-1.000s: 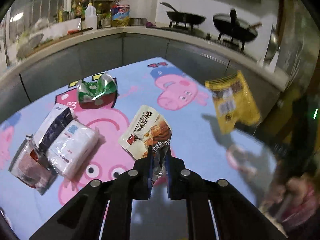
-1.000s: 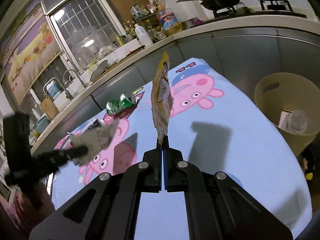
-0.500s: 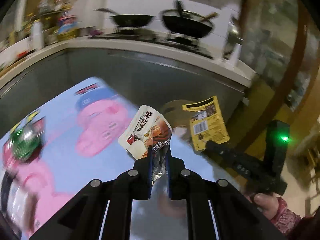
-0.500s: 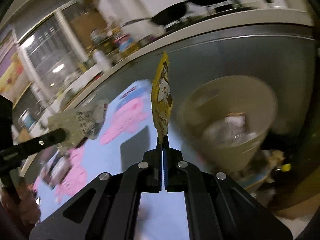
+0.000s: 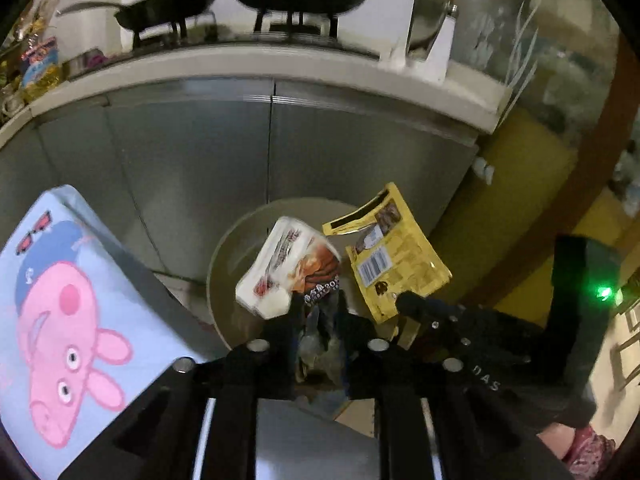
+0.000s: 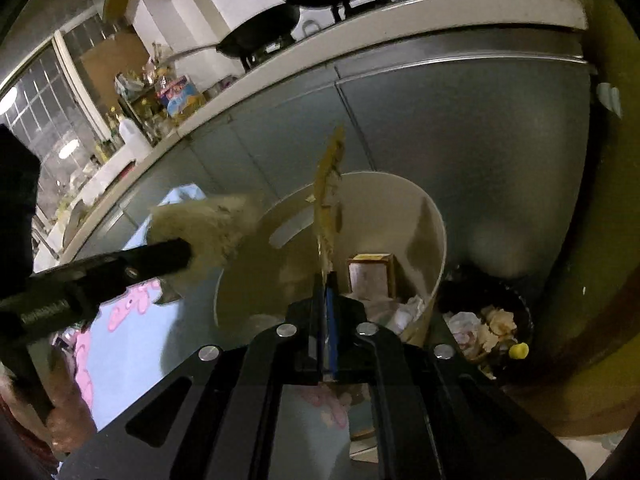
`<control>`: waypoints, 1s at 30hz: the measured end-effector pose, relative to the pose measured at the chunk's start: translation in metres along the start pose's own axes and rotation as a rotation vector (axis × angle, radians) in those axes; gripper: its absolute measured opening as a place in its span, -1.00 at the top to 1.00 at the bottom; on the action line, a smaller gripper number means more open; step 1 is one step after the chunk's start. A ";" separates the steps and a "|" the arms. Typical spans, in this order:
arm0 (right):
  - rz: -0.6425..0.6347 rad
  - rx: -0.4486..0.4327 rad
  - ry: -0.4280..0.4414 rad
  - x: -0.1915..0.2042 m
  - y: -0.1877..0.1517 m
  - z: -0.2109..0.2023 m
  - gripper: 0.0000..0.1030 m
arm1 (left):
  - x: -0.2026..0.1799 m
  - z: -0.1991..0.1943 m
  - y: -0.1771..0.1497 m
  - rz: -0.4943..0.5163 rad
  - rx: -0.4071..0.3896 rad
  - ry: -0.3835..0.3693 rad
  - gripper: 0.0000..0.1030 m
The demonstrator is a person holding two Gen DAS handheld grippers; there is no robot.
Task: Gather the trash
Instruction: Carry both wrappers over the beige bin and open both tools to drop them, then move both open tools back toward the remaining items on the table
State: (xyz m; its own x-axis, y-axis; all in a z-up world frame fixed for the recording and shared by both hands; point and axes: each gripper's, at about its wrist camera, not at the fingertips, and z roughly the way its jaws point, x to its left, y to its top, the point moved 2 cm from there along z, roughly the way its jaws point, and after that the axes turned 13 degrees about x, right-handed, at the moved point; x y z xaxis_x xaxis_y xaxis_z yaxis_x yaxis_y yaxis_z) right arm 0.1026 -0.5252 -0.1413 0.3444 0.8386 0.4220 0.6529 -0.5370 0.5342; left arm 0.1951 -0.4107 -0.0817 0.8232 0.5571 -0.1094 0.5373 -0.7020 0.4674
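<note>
The white and brown snack packet (image 5: 288,268) hangs over the mouth of the beige bin (image 5: 224,264), its crumpled lower end between the jaws of the left hand-held gripper (image 5: 320,320); the yellow packet (image 5: 394,252) stands edge-up over the same bin, pinched at its bottom corner by the right hand-held gripper (image 6: 325,280). The step in hand looks like the drop, and to do it well each packet should be fully inside the rim before it is let go, since light foil can flutter sideways onto the floor or onto the blue cartoon-print desk (image 5: 60,280) just beside the bin. The left jaws have just been opening, part-way apart, with the packet between them and seemingly loosening. The right jaws are clenched on the yellow packet, barely a slit between them
</note>
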 end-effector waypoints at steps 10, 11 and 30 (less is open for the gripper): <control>0.055 -0.048 0.033 0.001 -0.011 -0.018 0.13 | 0.017 -0.029 -0.020 -0.084 -0.045 0.039 -0.06; 0.062 -0.051 0.045 0.003 -0.014 -0.021 0.13 | 0.021 -0.038 -0.024 -0.102 -0.059 0.032 -0.06; 0.116 -0.051 0.208 0.074 -0.076 -0.062 0.02 | 0.052 -0.130 -0.134 -0.274 -0.136 0.264 -0.35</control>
State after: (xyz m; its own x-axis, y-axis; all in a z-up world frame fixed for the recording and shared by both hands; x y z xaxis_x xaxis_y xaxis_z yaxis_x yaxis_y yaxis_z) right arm 0.0368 -0.4276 -0.1057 0.2656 0.7366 0.6220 0.5805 -0.6373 0.5069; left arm 0.1421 -0.2300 -0.0357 0.5682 0.8225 -0.0251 0.6861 -0.4567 0.5663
